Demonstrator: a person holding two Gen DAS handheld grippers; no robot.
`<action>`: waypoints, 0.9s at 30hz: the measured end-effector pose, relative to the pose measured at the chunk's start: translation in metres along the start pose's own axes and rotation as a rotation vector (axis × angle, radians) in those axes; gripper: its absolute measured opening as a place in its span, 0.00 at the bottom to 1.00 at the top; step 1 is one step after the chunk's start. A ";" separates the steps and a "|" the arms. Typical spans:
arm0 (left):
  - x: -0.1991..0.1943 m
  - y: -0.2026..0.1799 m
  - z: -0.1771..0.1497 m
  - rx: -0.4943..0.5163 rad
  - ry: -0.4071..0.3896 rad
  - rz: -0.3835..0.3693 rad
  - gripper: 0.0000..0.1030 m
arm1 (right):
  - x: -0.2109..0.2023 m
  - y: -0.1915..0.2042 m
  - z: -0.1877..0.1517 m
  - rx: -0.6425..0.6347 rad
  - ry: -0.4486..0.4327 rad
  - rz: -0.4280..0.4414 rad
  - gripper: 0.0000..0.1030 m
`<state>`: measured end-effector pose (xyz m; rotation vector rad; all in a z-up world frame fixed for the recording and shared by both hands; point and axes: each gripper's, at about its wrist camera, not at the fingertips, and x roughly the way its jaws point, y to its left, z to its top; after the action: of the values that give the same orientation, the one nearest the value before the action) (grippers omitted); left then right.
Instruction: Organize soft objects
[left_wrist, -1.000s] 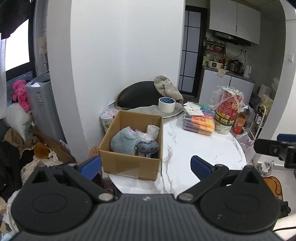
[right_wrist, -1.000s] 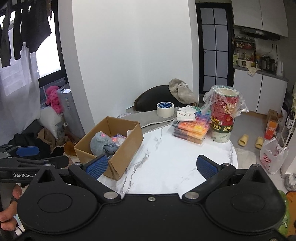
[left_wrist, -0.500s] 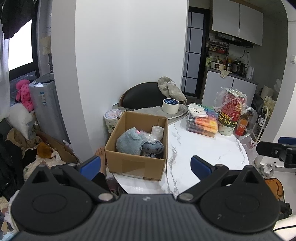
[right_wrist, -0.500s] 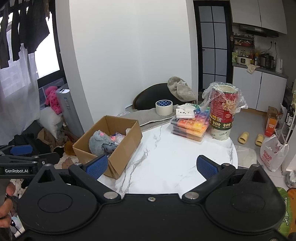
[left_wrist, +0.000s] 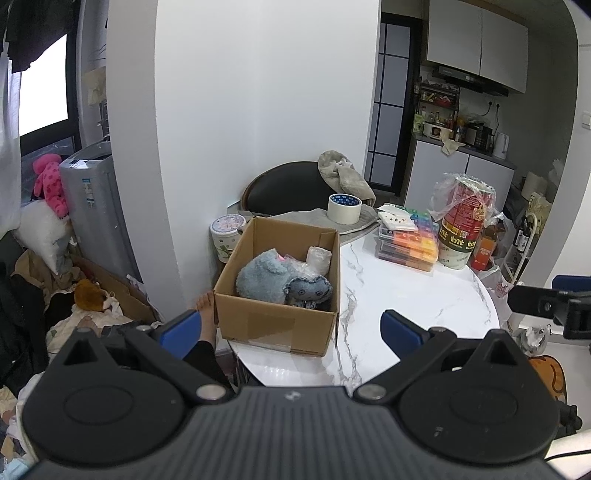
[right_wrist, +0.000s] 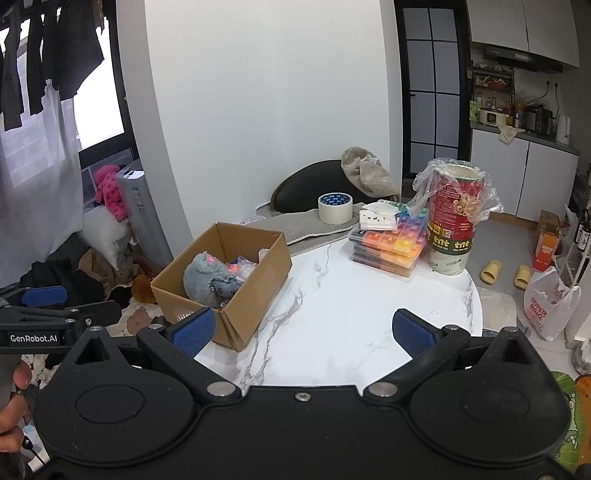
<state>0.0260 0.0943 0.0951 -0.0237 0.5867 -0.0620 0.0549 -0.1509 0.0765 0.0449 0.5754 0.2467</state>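
Box (left_wrist: 275, 291) overhangs the counter (left_wrist: 399, 295) edge at 9 o'clock; nudging it could tip the toys (left_wrist: 266, 280) out. Left gripper (left_wrist: 290, 328) and right gripper (right_wrist: 301, 328) spread, empty.

"GenRobot.AI" on left gripper (right_wrist: 44, 306); "tnt" on canister (right_wrist: 452, 218)

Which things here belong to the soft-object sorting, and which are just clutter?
Job:
- brown cardboard box
- fluffy grey-blue plush toy inside it
- small blue-grey stuffed doll inside it
- open left gripper
- open right gripper

Clutter:
- white tape roll
- stacked colourful plastic cases
- red bag-covered canister
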 end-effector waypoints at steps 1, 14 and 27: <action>0.000 -0.001 0.000 -0.002 0.000 0.002 0.99 | 0.000 0.001 0.000 -0.001 -0.001 -0.002 1.00; 0.001 0.006 -0.003 -0.010 0.006 0.006 0.99 | 0.000 0.001 0.000 0.008 0.005 0.013 1.00; 0.006 0.001 -0.008 -0.003 0.013 0.004 0.99 | 0.002 -0.001 -0.002 0.012 0.017 0.010 1.00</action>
<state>0.0261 0.0951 0.0852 -0.0244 0.6002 -0.0571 0.0558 -0.1510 0.0738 0.0576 0.5941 0.2540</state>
